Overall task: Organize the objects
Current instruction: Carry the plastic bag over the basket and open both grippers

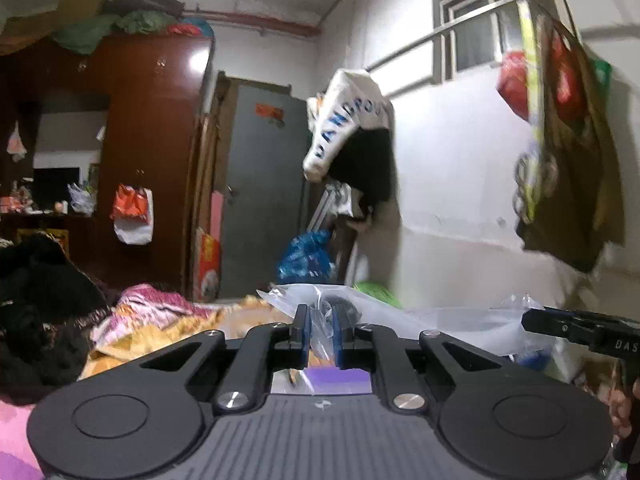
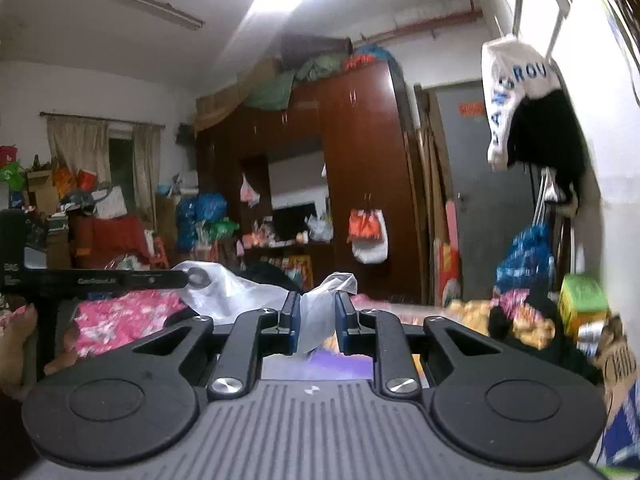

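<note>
Left wrist view: left claw (image 1: 321, 330) and right claw (image 2: 317, 328) each pinch the clear plastic bag (image 1: 400, 316), stretching it between them, likely to open it.

Hidden, cropped or unclear items:

- Clear plastic bag (image 1: 460, 320): its lower part is lying out of sight behind the left gripper (image 1: 321, 334) body; a dark round object (image 1: 344, 306) inside, at 12 o'clock from the pads, is too obscured to identify.
- Purple surface (image 2: 340, 364): only a slice is showing through the gripper frame.
- Right gripper (image 1: 580, 330): running off the 3 o'clock edge.
- Hanging bags (image 1: 560, 128): smearing with motion blur; print unreadable.
- Hand (image 2: 16, 344): cropped at 9 o'clock, possibly gripping a handle.
- Yellow-green box (image 2: 582, 304): blurring, label illegible.
</note>
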A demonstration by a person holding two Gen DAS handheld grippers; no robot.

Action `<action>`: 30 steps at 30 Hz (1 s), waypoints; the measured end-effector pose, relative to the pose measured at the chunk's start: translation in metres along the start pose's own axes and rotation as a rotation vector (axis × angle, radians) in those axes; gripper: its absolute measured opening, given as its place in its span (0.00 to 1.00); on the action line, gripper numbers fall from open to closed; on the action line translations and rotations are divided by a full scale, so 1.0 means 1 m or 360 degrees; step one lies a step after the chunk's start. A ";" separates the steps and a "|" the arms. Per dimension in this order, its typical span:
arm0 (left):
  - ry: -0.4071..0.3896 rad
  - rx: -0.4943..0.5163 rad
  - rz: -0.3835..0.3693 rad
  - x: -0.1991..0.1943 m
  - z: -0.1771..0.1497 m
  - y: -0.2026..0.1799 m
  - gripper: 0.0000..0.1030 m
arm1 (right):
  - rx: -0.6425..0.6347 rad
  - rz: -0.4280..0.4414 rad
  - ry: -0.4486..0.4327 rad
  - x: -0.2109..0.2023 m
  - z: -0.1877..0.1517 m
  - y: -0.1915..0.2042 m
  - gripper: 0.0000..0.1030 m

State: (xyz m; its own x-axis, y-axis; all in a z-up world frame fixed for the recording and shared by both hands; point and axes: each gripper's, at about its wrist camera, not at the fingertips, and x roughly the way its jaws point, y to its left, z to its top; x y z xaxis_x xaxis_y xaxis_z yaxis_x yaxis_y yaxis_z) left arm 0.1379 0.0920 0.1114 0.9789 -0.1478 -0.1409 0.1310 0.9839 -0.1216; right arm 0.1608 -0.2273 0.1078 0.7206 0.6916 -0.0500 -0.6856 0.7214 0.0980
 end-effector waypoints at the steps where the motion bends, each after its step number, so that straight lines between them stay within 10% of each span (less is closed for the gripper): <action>1: -0.0009 -0.0005 0.0011 0.009 0.006 0.002 0.14 | -0.0001 -0.0004 0.0002 0.008 0.004 -0.004 0.20; 11: 0.0101 -0.0050 0.0084 0.081 -0.009 0.011 0.17 | -0.0057 -0.0191 0.0140 0.078 -0.009 -0.040 0.24; 16: 0.0065 -0.0034 0.0140 0.085 -0.024 0.018 0.84 | -0.0024 -0.0302 0.0181 0.076 -0.025 -0.046 0.82; 21: 0.0030 0.0001 0.0159 0.073 -0.024 0.014 0.85 | 0.0026 -0.0354 0.0171 0.057 -0.026 -0.047 0.99; 30: 0.0031 0.0107 0.0084 0.050 -0.039 -0.006 0.85 | 0.0085 -0.0352 0.0180 0.030 -0.025 -0.043 1.00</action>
State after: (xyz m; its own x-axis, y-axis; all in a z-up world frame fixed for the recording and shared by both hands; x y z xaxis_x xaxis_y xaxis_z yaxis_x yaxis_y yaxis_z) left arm 0.1796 0.0745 0.0673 0.9816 -0.0970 -0.1645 0.0904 0.9948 -0.0471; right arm 0.2097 -0.2366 0.0771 0.8343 0.5187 -0.1867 -0.5037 0.8549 0.1244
